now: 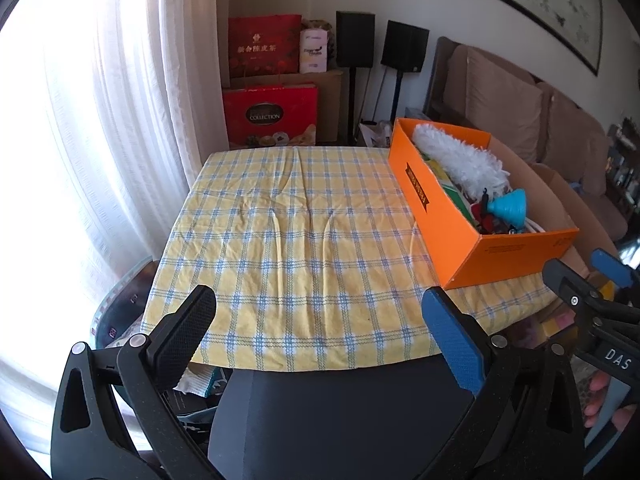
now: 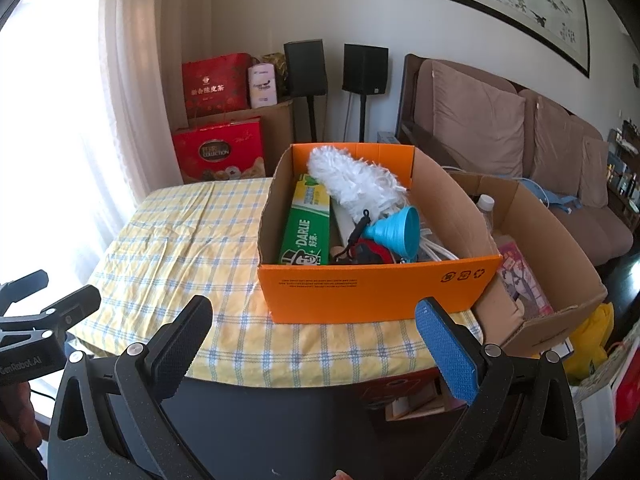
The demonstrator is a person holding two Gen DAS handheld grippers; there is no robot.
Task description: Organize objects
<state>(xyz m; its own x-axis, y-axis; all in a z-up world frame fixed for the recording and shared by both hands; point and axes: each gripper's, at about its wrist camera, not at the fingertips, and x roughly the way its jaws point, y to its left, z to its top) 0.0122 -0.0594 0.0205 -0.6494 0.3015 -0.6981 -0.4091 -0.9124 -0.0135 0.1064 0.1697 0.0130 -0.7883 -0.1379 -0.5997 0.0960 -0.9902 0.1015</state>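
Observation:
An orange cardboard box [image 2: 372,292] stands on the right side of a table with a yellow-and-blue checked cloth [image 1: 304,232]. Inside it lie a white fluffy duster [image 2: 356,184], a green Darlie toothpaste carton [image 2: 306,232], a blue funnel [image 2: 396,228] and some dark red and black items. In the left wrist view the same box [image 1: 448,208] sits at the right. My left gripper [image 1: 320,320] hovers open over the table's near edge, holding nothing. My right gripper [image 2: 314,328] is open just in front of the box, also holding nothing.
A brown cardboard box [image 2: 540,256] with a bottle and a printed packet sits right of the orange one. Red gift bags [image 1: 270,116], two black speakers [image 2: 336,66] and a curtain [image 1: 132,120] stand behind the table. A brown sofa [image 2: 520,148] runs along the right wall.

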